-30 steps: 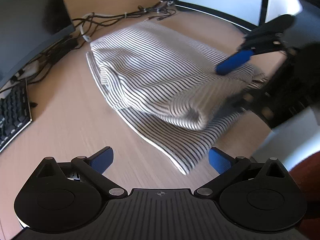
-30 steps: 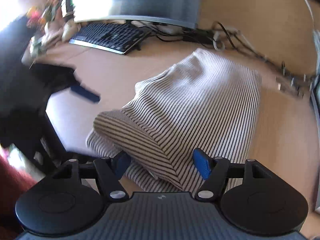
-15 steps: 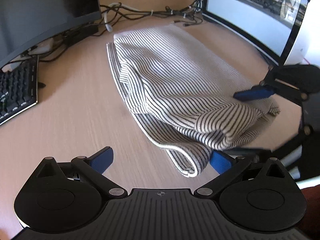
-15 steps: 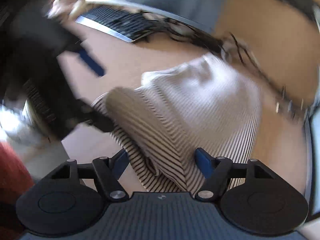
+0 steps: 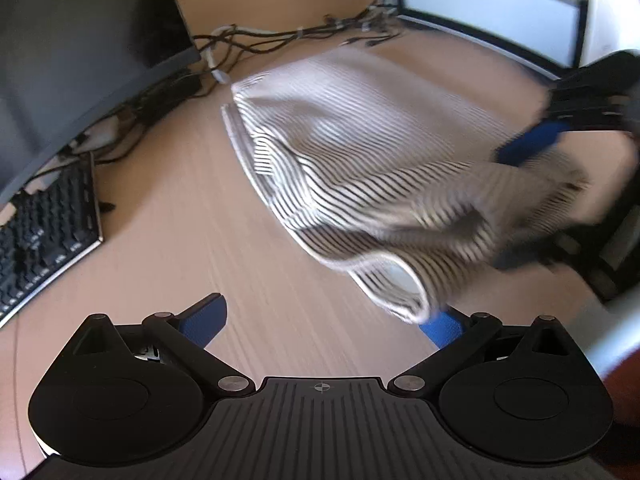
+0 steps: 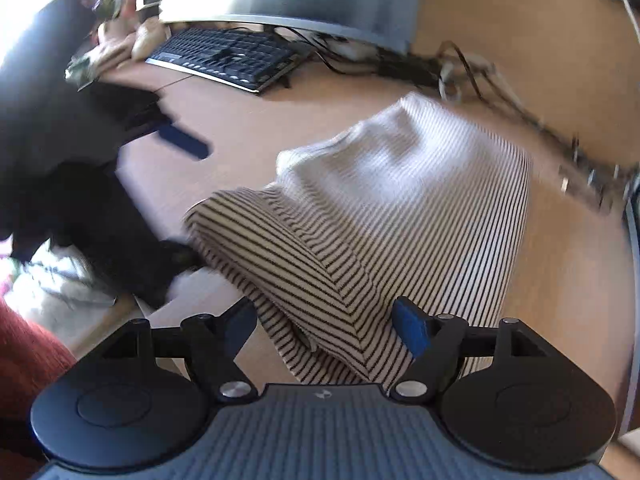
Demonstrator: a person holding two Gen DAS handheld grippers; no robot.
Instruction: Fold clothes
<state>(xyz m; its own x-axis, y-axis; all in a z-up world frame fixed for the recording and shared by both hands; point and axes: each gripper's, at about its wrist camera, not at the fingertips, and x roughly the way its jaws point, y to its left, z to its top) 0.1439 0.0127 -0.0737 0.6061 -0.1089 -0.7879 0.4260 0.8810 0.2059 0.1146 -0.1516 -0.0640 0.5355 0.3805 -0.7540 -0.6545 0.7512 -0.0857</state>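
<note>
Striped garment (image 5: 360, 152) lay on the table (image 5: 192, 248), already doubled into a compact bundle, one loose rolled fold bulging at its near end. Your right gripper (image 6: 324, 326) had that fold between its fingers (image 6: 410, 326), jaws opening and the pads apparently clear of the cloth. Your left gripper (image 5: 320, 322) was spread wide and empty, the garment's hem corner just ahead of its right finger. Judged: most folding done; flattening the loose fold remained.
</note>
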